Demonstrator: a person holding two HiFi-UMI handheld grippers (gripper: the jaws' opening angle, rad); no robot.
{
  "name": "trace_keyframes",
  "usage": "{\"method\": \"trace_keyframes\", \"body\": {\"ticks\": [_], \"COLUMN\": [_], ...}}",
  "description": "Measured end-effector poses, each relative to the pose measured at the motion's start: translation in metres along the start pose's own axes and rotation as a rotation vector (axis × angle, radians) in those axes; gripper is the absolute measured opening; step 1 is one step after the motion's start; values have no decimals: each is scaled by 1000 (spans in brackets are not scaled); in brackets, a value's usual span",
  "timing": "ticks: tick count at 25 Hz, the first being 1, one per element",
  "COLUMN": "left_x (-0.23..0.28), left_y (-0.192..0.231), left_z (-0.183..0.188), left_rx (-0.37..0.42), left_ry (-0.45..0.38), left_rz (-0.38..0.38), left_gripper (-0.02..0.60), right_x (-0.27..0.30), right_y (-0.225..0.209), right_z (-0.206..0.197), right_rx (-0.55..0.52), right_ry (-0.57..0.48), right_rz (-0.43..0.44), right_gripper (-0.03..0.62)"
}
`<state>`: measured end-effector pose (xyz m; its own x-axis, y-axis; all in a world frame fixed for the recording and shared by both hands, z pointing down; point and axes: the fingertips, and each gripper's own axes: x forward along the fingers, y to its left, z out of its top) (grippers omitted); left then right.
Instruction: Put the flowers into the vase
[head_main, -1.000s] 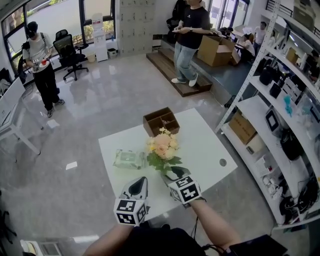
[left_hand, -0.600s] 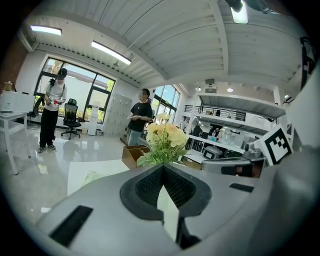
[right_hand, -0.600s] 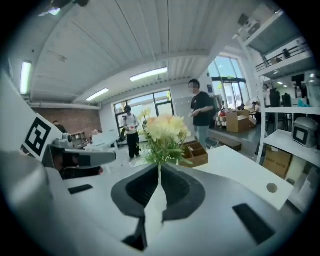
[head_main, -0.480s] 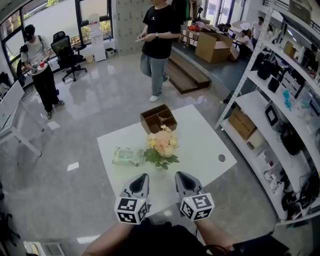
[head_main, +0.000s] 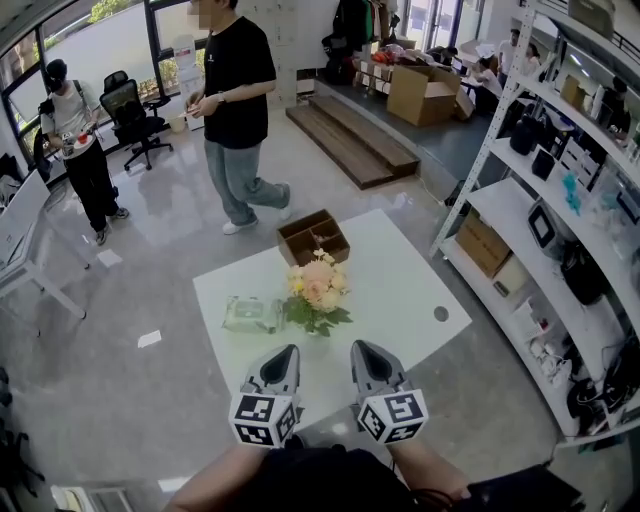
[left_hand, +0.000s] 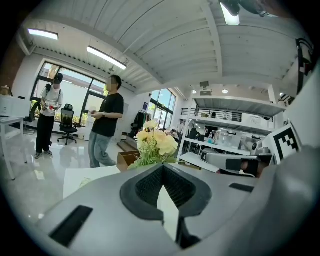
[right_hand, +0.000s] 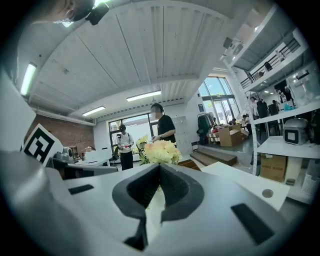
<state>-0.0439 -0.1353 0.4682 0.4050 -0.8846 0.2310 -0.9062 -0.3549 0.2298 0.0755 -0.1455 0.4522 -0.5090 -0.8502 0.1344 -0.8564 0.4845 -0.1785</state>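
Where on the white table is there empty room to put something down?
The widest bare patch is on the right of the table, between the flowers and the small round hole. Another lies at the far left corner, beyond the wipes packet and beside the wooden box. It is crowded in the middle, where those three sit close.

Right half of table (head_main: 400, 290) bare — free passage. Flowers (head_main: 317, 287) stand centre; wipes pack (head_main: 250, 315) left, wooden box (head_main: 313, 237) at far edge — obstructions.
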Motion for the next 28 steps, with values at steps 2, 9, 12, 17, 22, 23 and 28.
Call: {"method": "trace_keyframes", "body": {"ticks": [2, 9, 12, 17, 22, 23, 28], "left_x": [1, 2, 2, 4, 2, 2, 4], "left_y": [-2, -6, -6, -6, -3, -3, -3], "left_z": [-1, 0, 1, -2, -1, -1, 1], "left_rx": [5, 11, 13, 2, -3, -5, -6], "left_ry": [5, 4, 4, 15, 15, 16, 11], "left_rz": [-2, -5, -4, 0, 3, 2, -1], "left_gripper": [3, 3, 3, 3, 3, 3, 3], "right_x": [-1, 3, 3, 3, 4, 5, 7], "right_y": [0, 10, 11, 9, 12, 13, 15], "right_z": [0, 5, 4, -2, -7, -8, -10], "right_rx": [0, -21, -23, 0, 18, 17, 8], "right_ry": [-4, -12, -3, 17, 42, 45, 51], "right_rz": [-2, 20, 23, 27, 42, 43, 47], "right_gripper": [3, 3, 3, 3, 3, 3, 3]}}
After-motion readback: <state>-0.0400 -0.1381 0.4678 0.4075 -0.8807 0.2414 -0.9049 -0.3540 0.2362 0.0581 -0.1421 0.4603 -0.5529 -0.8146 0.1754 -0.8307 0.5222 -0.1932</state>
